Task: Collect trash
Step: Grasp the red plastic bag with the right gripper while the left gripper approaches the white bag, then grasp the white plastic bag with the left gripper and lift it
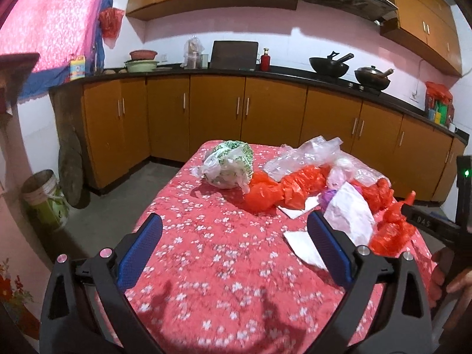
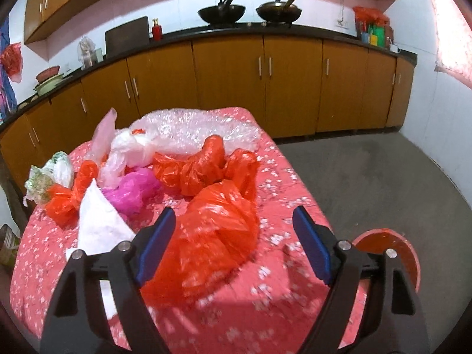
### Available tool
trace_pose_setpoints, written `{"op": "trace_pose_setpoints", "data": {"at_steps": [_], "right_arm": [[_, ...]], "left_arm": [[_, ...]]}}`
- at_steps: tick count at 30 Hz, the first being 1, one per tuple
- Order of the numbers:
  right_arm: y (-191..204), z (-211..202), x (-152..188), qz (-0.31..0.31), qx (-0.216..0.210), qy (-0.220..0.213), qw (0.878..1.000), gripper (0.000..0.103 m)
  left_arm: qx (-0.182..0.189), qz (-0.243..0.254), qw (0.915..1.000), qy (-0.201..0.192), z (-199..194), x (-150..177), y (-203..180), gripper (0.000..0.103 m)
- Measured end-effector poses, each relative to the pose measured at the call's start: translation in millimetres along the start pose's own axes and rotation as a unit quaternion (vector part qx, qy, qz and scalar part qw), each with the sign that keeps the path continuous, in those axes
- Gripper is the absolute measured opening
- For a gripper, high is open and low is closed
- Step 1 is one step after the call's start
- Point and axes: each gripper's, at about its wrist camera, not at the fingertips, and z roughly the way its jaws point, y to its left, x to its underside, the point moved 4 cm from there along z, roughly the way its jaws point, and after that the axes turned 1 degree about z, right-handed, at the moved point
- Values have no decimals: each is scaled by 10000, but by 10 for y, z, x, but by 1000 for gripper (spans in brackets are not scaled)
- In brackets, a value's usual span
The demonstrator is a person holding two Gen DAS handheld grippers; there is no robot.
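Both claws stand wide apart and hold nothing. The left claw (image 1: 234,236) hovers over bare floral cloth at the near left of the bench (image 1: 206,265), its right finger just beside white paper (image 1: 351,215). The right claw (image 2: 233,230) straddles a crumpled red bag (image 2: 215,236) at the near edge; its left pad (image 2: 156,244) seems to touch the bag, though that is hard to tell. More trash lies farther back: a green-and-white bag (image 1: 230,165) at far left, clear plastic (image 2: 194,129) at the far end, a pink bag (image 2: 132,188) between.

Both wrist views look down close over the floral table (image 1: 206,236) toward the kitchen cabinets (image 2: 230,67).
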Motion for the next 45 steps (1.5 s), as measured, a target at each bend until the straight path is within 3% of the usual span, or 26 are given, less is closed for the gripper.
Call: {"op": "trace_pose_setpoints", "data": {"at_steps": [5,7,9,12,17,25,33,37,41,45], "right_arm": [[-11,186,41,-98,90,164,9998,79],[-25,235,42,-118,56,221,9997,69],[-25,285,62,-173,-88,334,9993,44],[-4,279,65,-319,-179,303,9989,31],[-116,196,2,-217,-120,109,9996,23],[-328,98,-53,-148,-99,-77,9998,22],[-388,110,-40,-107,-107,-45,9999,22],[-365,126,-34,-104,-109,-32,9999,22],[-324,110,-40,-161,-111,-77,9998,22],[-273,79,-60,-253,-130,-156,9995,22]], "left_arm": [[158,106,9998,36,207,-30,-137,98],[250,206,9995,15,273,-40,-226,98],[347,306,9989,18,309,-45,-320,98],[475,415,9980,59,362,-34,-445,98],[762,446,9958,235,449,-3,-640,95],[1265,577,9884,614,611,90,-1066,84],[1343,536,9830,1134,823,219,-1180,59],[1453,599,9787,1323,861,303,-1206,53],[1381,677,9769,1484,920,366,-1175,12],[1217,602,9809,1392,928,313,-1012,4]]}}
